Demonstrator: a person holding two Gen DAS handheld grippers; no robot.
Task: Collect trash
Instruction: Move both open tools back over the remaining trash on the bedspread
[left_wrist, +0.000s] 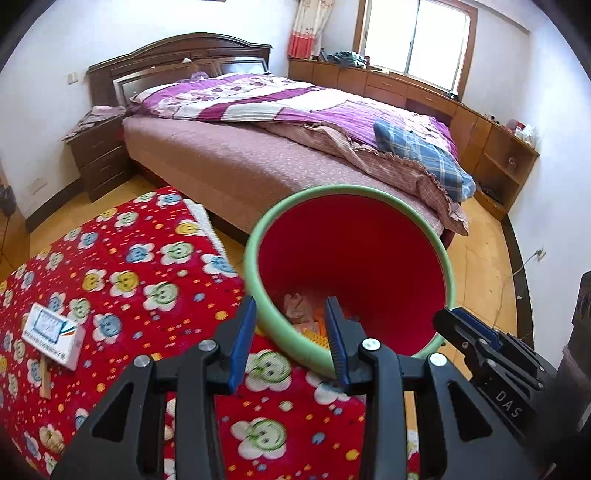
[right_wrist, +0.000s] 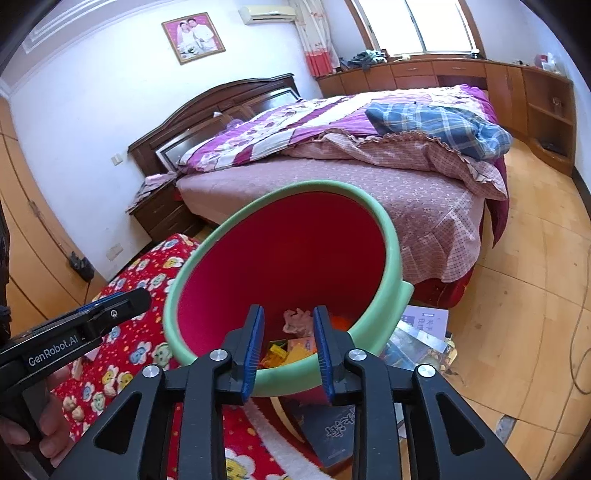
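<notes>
While both hand-held grippers hang released and empty, the bin (left_wrist: 351, 273) lies directly ahead of the left hand-held gripper (left_wrist: 291, 338) and right hand-held gripper (right_wrist: 288, 345), trash inside; box (left_wrist: 51, 330) remains left, nearer the left.

On the gripper in your left hand (right_wrist: 144, 301), seen from the right wrist camera, you can read "GenRobot.AI" in white letters along its black side. On the gripper in your right hand (left_wrist: 448, 321), seen from the left wrist camera, the white letters "DAS" stand on its black body; anything further along is cut off.

The small white box (left_wrist: 53, 331) near the left edge of the red flowered cloth (left_wrist: 155, 258) carries printed lines, but they are too small for you to read.

The dark book (right_wrist: 332, 428) on the floor below the bin shows large pale Chinese characters, too blurred to make out. The pale booklet (right_wrist: 428, 319) beside it has print that is also unreadable.
</notes>
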